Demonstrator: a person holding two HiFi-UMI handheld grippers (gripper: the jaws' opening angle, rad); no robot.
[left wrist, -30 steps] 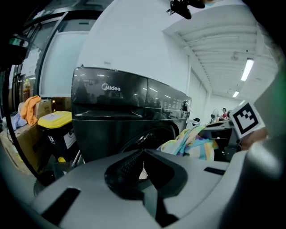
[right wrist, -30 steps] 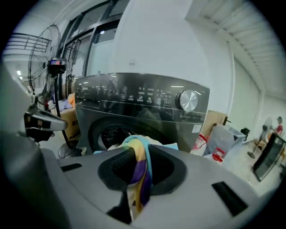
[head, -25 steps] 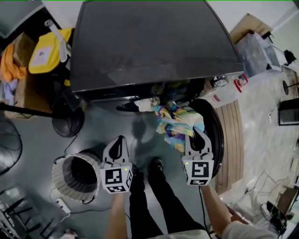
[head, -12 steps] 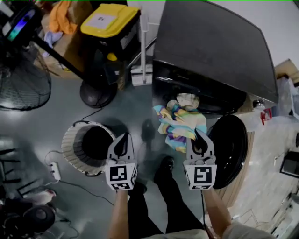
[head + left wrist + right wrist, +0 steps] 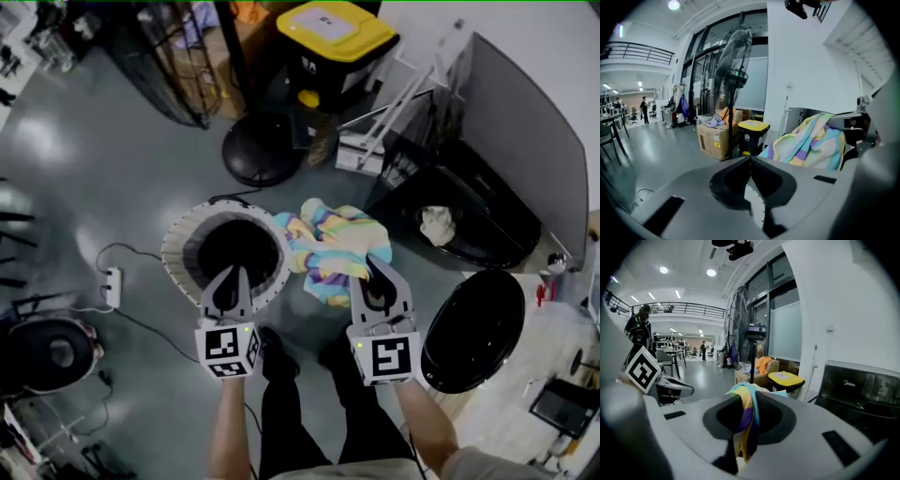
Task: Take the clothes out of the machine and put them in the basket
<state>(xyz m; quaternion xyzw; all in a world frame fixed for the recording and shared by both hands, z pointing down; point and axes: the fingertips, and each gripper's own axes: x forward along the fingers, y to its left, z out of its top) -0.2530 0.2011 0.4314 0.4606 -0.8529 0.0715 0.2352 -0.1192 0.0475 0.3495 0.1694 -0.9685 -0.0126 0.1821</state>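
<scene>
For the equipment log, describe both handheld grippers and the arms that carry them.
The left gripper and right gripper match: pale grey bodies tapering into dark curved jaws with pointed tips. Each bears a white cube with black square markers and a small green light. The forearms are uncovered; a light sleeve shows high on the right arm.

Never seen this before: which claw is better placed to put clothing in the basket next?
Right. The right claw grips the striped cloth, hanging just beside the basket; the left claw is shut and empty.
</scene>
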